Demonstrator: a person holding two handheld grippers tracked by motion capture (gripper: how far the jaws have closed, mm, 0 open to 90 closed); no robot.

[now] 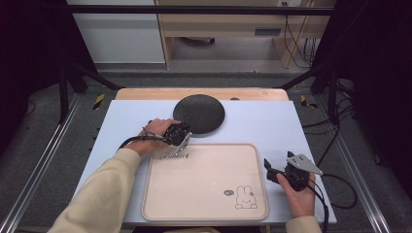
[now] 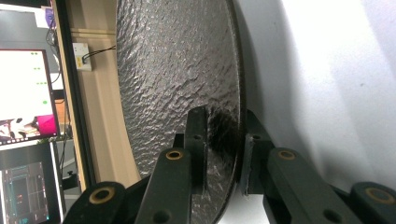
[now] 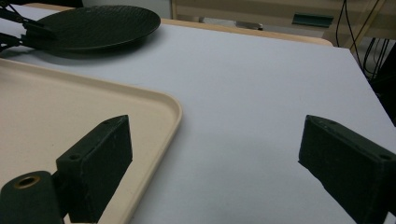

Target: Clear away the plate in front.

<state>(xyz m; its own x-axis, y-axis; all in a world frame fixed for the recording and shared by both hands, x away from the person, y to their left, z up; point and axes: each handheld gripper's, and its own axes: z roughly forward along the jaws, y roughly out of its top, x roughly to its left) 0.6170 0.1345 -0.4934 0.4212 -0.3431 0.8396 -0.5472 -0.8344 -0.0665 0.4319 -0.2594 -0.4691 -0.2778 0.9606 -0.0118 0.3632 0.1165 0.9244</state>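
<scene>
Lying nearest the person, a beige rounded-rectangle plastic tray (image 1: 204, 182) rests on the pale blue table cover (image 1: 272, 126). A line-drawn rabbit (image 1: 246, 197) sits in its near right corner beside a small dark oval label (image 1: 229, 192) too small to read, and cursive script that seems to read "Rabbit" (image 1: 173, 156) runs along its far left edge. Just right of the tray, the right gripper (image 1: 271, 170) hangs over the bare cover with its jaws spread wide and nothing between them. Farther on, past the tray's far left corner, the left gripper (image 1: 188, 130) is turned on its side and pinches the near rim of a black round textured plate (image 1: 199, 113); in the left gripper view one jaw lies on the pebbled face and the other behind the rim. The plate sits at the cover's far middle, near the wooden table edge (image 1: 145, 93).
</scene>
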